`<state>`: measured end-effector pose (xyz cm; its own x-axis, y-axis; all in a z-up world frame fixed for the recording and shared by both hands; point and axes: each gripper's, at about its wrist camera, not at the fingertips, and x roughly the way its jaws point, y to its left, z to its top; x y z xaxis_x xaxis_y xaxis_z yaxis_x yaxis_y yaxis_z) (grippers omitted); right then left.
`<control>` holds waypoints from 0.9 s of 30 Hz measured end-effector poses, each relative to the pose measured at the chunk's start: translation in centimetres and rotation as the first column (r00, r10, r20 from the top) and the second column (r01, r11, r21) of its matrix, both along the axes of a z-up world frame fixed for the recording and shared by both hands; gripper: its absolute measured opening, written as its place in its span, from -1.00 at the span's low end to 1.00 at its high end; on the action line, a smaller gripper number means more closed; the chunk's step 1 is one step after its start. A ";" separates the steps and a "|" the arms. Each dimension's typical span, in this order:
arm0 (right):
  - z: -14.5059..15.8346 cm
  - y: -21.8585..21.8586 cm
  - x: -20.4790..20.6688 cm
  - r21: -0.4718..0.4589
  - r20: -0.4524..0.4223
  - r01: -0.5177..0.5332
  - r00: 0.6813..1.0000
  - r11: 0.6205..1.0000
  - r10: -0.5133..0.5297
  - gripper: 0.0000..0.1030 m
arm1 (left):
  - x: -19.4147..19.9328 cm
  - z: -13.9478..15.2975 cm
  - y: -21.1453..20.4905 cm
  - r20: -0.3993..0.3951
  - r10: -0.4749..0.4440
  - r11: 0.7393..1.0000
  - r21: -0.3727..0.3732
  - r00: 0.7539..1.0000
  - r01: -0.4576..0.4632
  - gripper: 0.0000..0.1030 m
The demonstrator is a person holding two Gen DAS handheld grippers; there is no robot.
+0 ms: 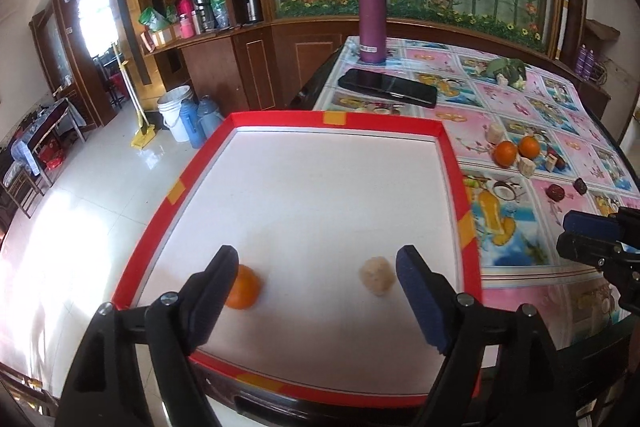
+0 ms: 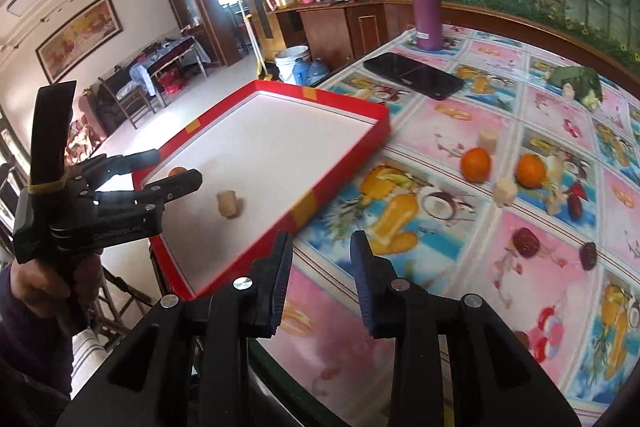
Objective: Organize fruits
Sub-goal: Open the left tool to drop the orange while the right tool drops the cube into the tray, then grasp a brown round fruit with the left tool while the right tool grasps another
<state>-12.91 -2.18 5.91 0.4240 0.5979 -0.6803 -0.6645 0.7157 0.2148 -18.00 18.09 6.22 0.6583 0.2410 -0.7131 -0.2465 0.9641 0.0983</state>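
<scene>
A red-rimmed white tray (image 1: 456, 163) (image 2: 340, 171) lies at the table's left end. In it sit an orange (image 1: 245, 287) and a beige peeled piece (image 1: 377, 275) (image 2: 229, 203). My left gripper (image 1: 316, 267) (image 2: 176, 169) is open and empty above the tray's near side, between those two. My right gripper (image 2: 322, 255) (image 1: 576, 235) is open and empty over the tablecloth just right of the tray. Two oranges (image 2: 475, 164) (image 2: 531, 169) (image 1: 505, 153) (image 1: 529, 146), beige pieces (image 2: 505, 190) and dark red fruits (image 2: 526, 242) (image 2: 588, 255) (image 1: 555, 192) lie on the cloth to the right.
A purple bottle (image 1: 372, 17) (image 2: 426, 1) stands at the table's far end, with a black phone (image 1: 387, 87) (image 2: 414, 74) in front of it. Green leaves with white pieces (image 1: 508, 69) (image 2: 576, 81) lie far right. The floor drops off left of the tray.
</scene>
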 end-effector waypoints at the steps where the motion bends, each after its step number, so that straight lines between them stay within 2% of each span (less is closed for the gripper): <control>1: -0.1 -1.2 -0.1 -0.010 0.008 0.024 1.000 1.000 -0.024 -0.44 | 0.1 0.2 -0.9 0.002 -0.019 1.000 0.006 1.000 0.019 0.65; 5: -0.6 -6.2 -0.6 -0.031 0.021 0.106 0.994 0.994 -0.105 -0.43 | 0.6 1.2 -5.1 0.001 -0.111 0.993 0.026 0.994 0.111 0.69; 9: -1.8 -10.4 -1.1 -0.069 0.007 0.179 0.984 0.982 -0.179 -0.33 | 1.2 1.2 -9.8 -0.022 -0.220 0.974 0.056 0.975 0.220 0.77; 16: -3.7 -12.9 -1.3 -0.100 -0.017 0.211 0.977 0.972 -0.214 -0.22 | 2.2 -0.4 -16.5 -0.095 -0.356 0.930 0.058 0.930 0.362 0.77; 19: -4.1 -12.9 -1.0 -0.094 -0.025 0.207 0.977 0.974 -0.210 -0.22 | 2.5 -0.9 -17.7 -0.120 -0.372 0.921 0.075 0.920 0.382 0.77; 27: -5.3 -11.9 0.3 -0.078 -0.068 0.189 0.979 0.979 -0.194 -0.22 | 3.1 -1.3 -17.3 -0.139 -0.360 0.925 0.072 0.923 0.372 0.77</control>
